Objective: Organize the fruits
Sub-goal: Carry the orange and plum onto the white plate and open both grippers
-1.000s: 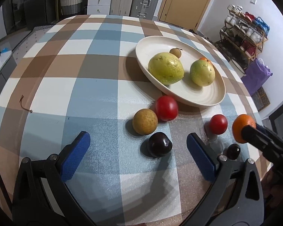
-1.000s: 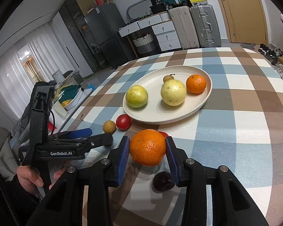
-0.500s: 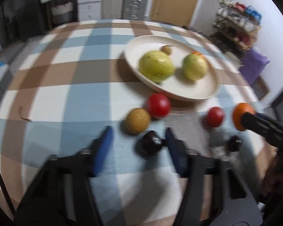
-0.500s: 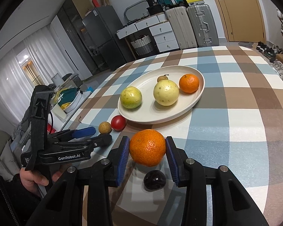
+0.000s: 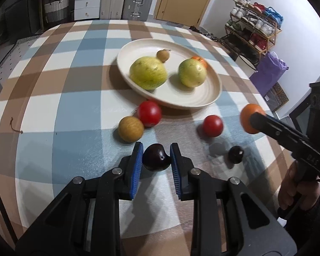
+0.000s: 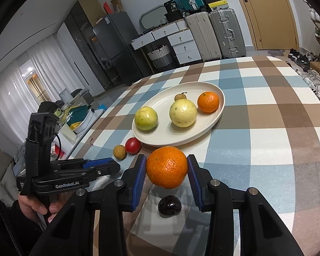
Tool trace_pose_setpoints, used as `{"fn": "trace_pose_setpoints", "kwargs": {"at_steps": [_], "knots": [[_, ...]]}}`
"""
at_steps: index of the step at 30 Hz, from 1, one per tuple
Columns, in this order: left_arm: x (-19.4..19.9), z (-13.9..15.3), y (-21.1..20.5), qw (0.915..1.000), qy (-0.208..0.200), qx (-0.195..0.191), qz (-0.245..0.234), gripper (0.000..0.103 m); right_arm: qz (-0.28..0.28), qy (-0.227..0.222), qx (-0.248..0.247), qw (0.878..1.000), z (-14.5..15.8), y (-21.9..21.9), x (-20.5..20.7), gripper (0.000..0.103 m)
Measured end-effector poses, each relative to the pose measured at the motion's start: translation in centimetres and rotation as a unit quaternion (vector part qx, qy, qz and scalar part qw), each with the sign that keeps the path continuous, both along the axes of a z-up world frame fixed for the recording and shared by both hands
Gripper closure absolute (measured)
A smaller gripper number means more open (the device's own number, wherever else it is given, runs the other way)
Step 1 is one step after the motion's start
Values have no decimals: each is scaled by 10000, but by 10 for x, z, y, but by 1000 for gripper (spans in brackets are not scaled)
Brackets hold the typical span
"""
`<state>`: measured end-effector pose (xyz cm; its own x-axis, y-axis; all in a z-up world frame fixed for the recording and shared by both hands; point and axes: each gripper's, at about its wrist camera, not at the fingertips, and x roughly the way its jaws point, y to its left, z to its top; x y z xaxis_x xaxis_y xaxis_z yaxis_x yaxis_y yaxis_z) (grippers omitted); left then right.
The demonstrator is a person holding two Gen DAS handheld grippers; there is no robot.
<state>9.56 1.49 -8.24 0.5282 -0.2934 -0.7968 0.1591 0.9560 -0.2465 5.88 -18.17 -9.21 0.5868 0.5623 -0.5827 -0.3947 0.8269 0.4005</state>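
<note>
Left wrist view: left gripper [image 5: 156,156] is closed narrow around a dark plum [image 5: 155,157] resting on the checkered tablecloth [image 5: 53,106]. Just beyond, a tan fruit [image 5: 131,129] and red tomato [image 5: 149,113] are seen touching; a second tomato [image 5: 213,125] sits apart. Right gripper [image 6: 166,168] is clamped on an orange [image 6: 166,167], held above another dark plum [image 6: 169,206]. Farther off, the cream plate [image 6: 213,125] is loaded with two guavas, a small orange and a small brown fruit.

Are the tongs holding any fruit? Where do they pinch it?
The right tongs pinch an orange by its two sides, lifted off the table. The left tongs squeeze a dark plum by its sides, low over the table.
</note>
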Motion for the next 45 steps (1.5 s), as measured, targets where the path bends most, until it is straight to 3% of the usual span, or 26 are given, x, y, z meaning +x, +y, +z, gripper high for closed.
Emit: {"fn": "trace_pose_setpoints", "kwargs": {"at_steps": [7, 21, 33, 45], "knots": [[2, 32, -14, 9991, -362, -11, -207, 80, 23, -93, 26, 10000, 9, 1, 7, 64], [54, 58, -23, 9991, -354, -131, -200, 80, 186, -197, 71, 9996, 34, 13, 42, 64], [118, 57, -29, 9995, -174, -86, -265, 80, 163, -4, 87, 9998, 42, 23, 99, 64], [170, 31, -31, 9993, 94, -155, -324, 80, -29, 269, -37, 9996, 25, 27, 147, 64]]}}
